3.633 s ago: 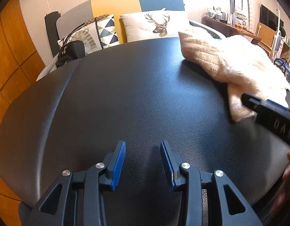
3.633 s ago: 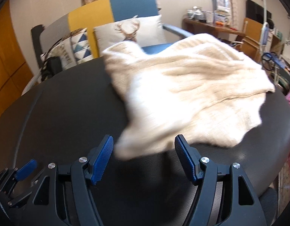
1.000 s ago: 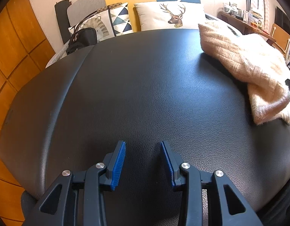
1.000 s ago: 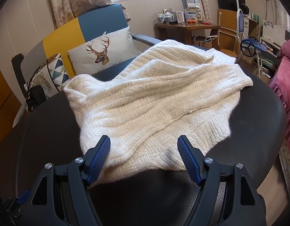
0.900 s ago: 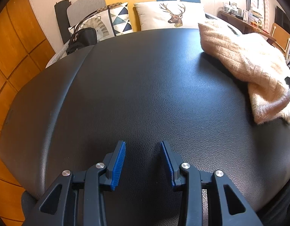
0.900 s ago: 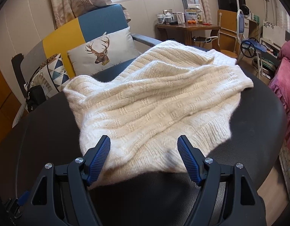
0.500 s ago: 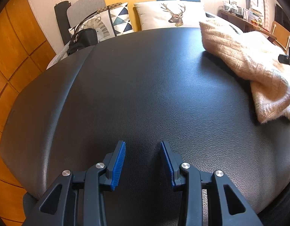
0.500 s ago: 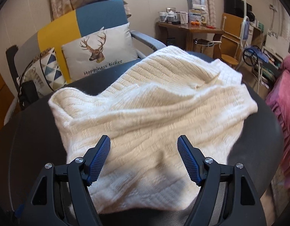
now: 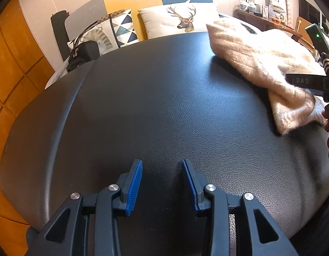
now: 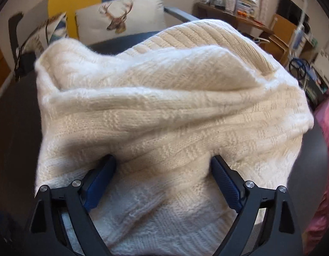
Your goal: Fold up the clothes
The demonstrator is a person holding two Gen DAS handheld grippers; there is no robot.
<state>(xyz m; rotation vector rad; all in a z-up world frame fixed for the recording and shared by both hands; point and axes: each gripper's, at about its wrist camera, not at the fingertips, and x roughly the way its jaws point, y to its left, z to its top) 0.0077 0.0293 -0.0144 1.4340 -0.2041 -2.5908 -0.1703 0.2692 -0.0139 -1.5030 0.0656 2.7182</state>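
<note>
A cream knitted sweater (image 10: pixel 164 111) lies crumpled on the black leather table (image 9: pixel 143 96), toward its right side (image 9: pixel 260 64). My right gripper (image 10: pixel 162 170) is pushed down into the sweater's near part. Its jaws are opening wide, and a bulge of knit sits between the blue pads without being pinched. In the left wrist view the right gripper's black body (image 9: pixel 307 83) and a hand show at the right edge, over the sweater. My left gripper (image 9: pixel 161 177) hovers over bare table near the front edge, open with nothing between its fingers.
Behind the table stands a grey, yellow and blue armchair with a deer cushion (image 9: pixel 181 17), a patterned cushion and a black bag (image 9: pixel 83 53). Wooden panels line the left wall. A cluttered desk (image 10: pixel 228 15) stands at the back right, and pink fabric (image 10: pixel 326 149) hangs by the table's right edge.
My right gripper moved forward and down onto the sweater, which now fills its view, and its jaws spread wider. It has entered the left wrist view at the right edge. The left gripper stayed put.
</note>
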